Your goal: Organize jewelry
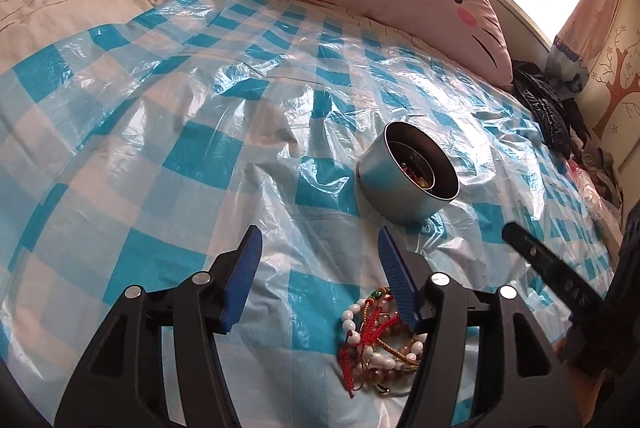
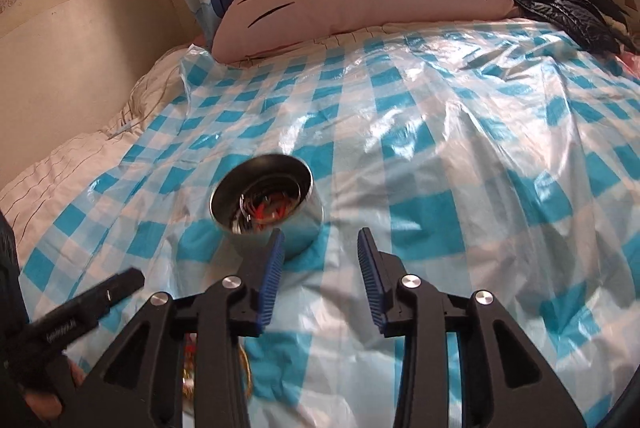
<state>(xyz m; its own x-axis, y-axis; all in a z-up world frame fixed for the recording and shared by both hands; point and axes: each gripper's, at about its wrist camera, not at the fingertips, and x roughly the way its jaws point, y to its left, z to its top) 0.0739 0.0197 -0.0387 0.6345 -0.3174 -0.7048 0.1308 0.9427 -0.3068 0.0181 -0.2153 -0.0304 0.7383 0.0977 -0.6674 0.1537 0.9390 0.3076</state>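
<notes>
Left wrist view. Left gripper [image 1: 320,260]: fingers spread wide, holding nothing, hovering low over the bed [image 1: 132,131]. Beads [image 1: 380,332]: a tangle of white and amber bracelets with red cord, lying on the plastic sheet at 5 o'clock, just beside the inner face of the right-hand finger [image 1: 396,276]. Tin [image 1: 408,173]: round, lidless, sitting at 1 o'clock past the fingertips, already holding some jewelry. Advice: shifting toward 4 o'clock so the heap is sitting centred between the fingers, then closing on the thick bead cluster, not on loose cord.

Right wrist view. Right gripper [image 2: 320,256]: fingers parted, empty, waiting near the tin [image 2: 268,203] at 11 o'clock. Advice: keeping it clear of the rim, ready for steadying the tin on the soft bed.
</notes>
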